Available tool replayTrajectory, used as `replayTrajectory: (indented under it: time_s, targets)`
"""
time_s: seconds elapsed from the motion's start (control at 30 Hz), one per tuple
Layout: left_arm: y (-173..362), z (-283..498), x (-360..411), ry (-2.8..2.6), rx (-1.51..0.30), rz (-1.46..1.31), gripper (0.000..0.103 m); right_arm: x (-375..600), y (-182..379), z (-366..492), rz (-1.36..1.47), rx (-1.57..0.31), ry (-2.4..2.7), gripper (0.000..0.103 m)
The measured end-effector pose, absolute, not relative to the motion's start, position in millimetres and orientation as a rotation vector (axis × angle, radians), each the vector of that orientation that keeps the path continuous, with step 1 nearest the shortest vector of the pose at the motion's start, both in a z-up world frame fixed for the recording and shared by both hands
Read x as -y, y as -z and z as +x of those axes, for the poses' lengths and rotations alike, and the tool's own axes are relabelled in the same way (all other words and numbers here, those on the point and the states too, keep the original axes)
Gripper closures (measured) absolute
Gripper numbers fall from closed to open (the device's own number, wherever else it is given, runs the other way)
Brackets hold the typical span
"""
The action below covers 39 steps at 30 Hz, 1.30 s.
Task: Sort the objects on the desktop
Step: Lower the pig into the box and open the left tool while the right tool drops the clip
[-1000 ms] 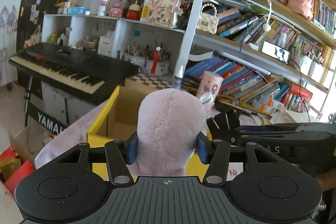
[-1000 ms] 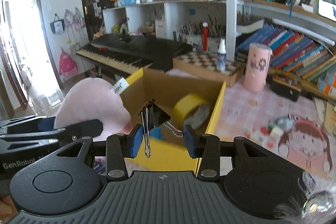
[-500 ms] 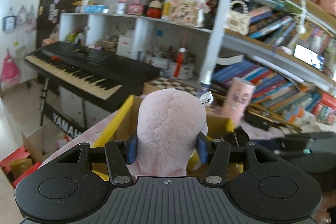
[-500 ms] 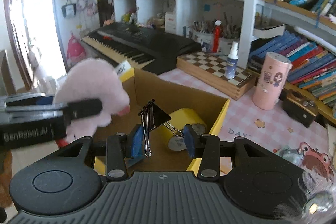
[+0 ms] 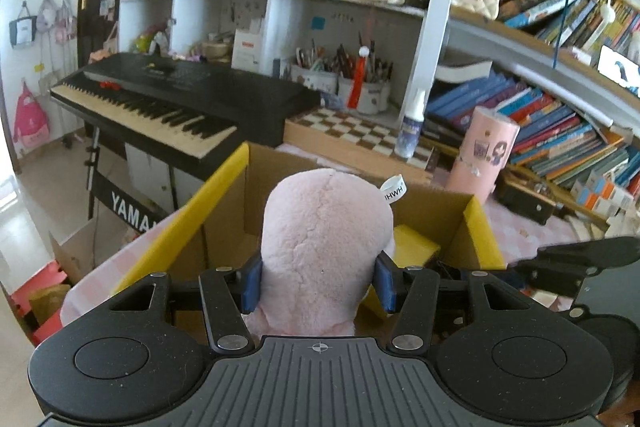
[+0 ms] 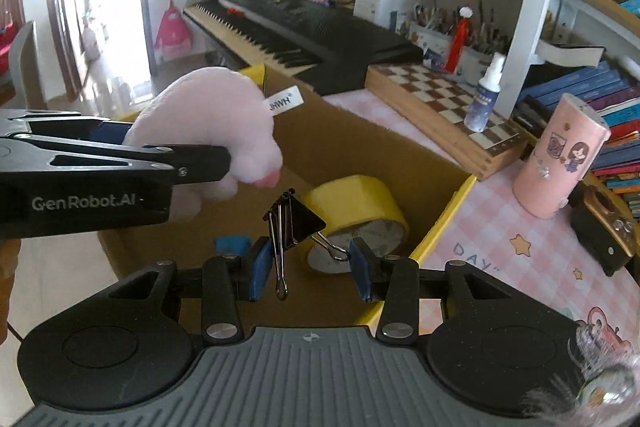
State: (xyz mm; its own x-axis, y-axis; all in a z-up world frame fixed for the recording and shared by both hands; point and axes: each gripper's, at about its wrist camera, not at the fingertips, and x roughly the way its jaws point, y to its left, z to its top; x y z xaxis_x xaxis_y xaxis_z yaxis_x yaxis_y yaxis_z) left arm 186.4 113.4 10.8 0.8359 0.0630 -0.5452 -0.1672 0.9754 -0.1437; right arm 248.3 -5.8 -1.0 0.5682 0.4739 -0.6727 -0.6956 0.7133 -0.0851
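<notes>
On the left tool [image 6: 224,163]: "GenRobot.AI"; keyboard [image 5: 132,215]: "YAMA".

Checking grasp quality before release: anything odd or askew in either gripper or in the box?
The binder clip sits skewed in the right gripper, pinched by its wire handles, body tilted. The plush toy in the left gripper looks square. The tape roll leans inside the box.

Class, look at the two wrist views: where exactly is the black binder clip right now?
The black binder clip sits between the blue pads of the right hand-held gripper, low in the right wrist view, above the open cardboard box, just in front of the yellow tape roll.
</notes>
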Motion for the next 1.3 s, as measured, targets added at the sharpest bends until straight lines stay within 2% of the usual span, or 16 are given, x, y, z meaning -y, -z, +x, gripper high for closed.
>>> replayTrajectory:
  time_s: [0.5, 0.7, 0.8, 1.0, 1.3]
  targets:
    - [9.2, 210.2, -105.3, -0.119, -0.666, -0.156, 0.048, -17.5, 22.3, 258.3, -0.576, -0.661, -0.782, 0.063]
    - [13.5, 213.0, -103.3, -0.124, -0.686, -0.143, 0.043, -18.0, 27.6, 262.6, -0.633, -0.641, -0.784, 0.063]
    - [14.0, 212.0, -103.3, -0.129, -0.693, -0.136, 0.040, -17.3, 27.8, 263.2, -0.629, -0.639, -0.784, 0.063]
    - [3.2, 200.5, -99.4, -0.120, -0.624, -0.112, 0.032, -13.6, 19.3, 257.2, -0.575, -0.633, -0.773, 0.055]
    - [-16.9, 180.5, -98.7, -0.091, -0.555, -0.115, 0.031, 7.7, -6.3, 238.4, -0.431, -0.597, -0.663, 0.054]
